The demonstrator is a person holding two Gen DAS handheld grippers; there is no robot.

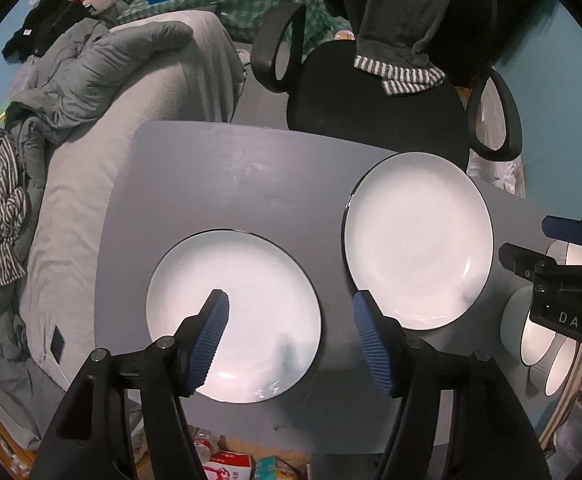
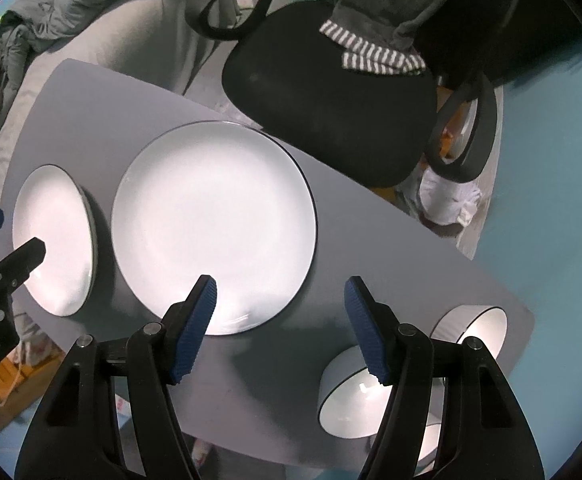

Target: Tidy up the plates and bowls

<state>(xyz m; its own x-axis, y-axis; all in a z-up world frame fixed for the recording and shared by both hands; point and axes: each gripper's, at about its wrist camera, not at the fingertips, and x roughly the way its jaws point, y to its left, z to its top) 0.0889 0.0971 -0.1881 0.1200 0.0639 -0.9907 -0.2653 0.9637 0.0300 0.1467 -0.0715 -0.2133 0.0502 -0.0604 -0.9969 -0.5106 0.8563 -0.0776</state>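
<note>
left wrist: left hand-held gripper point(image 1: 291, 336) jaws wide apart, gripping nothing, above near plate point(image 1: 251, 320) on grey table point(image 1: 211, 168); second plate point(image 1: 419, 240) just beside it | right wrist: right hand-held gripper point(image 2: 281, 328) jaws apart, empty, over table edge; bowls point(image 2: 351, 400) at right corner

Two glossy white glazed plates point(image 1: 235, 320) point(image 1: 419, 240) lie on a matt grey table point(image 1: 211, 168). Ribbed blue rubbery pads point(image 1: 215, 336) line matt black plastic gripper arms. Upper left, rumpled grey cloth point(image 1: 91, 68).
</note>
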